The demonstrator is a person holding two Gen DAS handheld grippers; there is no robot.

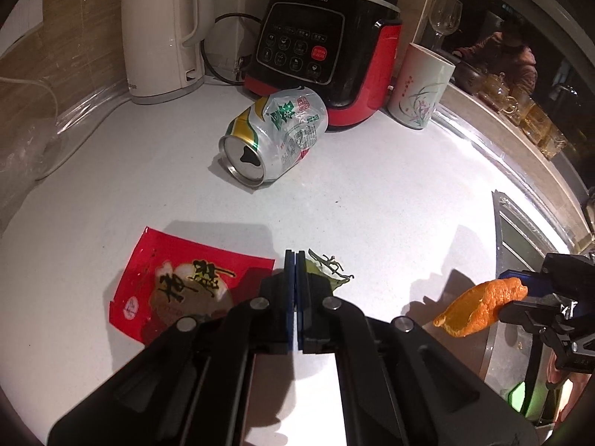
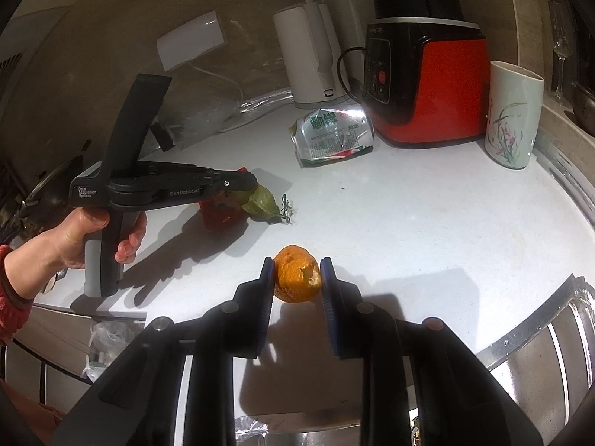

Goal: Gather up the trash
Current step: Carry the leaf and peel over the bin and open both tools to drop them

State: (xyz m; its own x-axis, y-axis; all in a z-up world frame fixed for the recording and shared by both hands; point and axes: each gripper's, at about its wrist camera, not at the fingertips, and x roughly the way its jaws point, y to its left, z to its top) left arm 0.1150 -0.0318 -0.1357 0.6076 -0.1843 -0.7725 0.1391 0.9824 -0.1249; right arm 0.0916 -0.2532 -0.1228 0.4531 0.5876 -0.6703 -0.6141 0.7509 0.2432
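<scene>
1. The orange peel sits pinched between the pads of my right tool, lifted clear of the white table; from the left wrist view it hangs out at the far right, curled and bright.
2. My left tool has its blue pads pressed flat together. A green leaf with a twiggy stem lies right at its tip. From the right wrist view the leaf looks caught at the nose of that tool, but I cannot tell for sure that it is clamped rather than just touching.
3. Just beside the leaf lies the red wrapper, flat on the table and partly under my left tool.
4. Farther back, the crushed can rests on its side, touching the foot of the red and black appliance. The white kettle and the flowered cup stand at either side of it; I judge these are not trash.
5. I judge the step in hand to be carrying off picked-up scraps. No bin shows plainly in either view.
6. Next I need to take the peel to wherever the trash goes, then let go, and come back for wrapper and can.
</scene>
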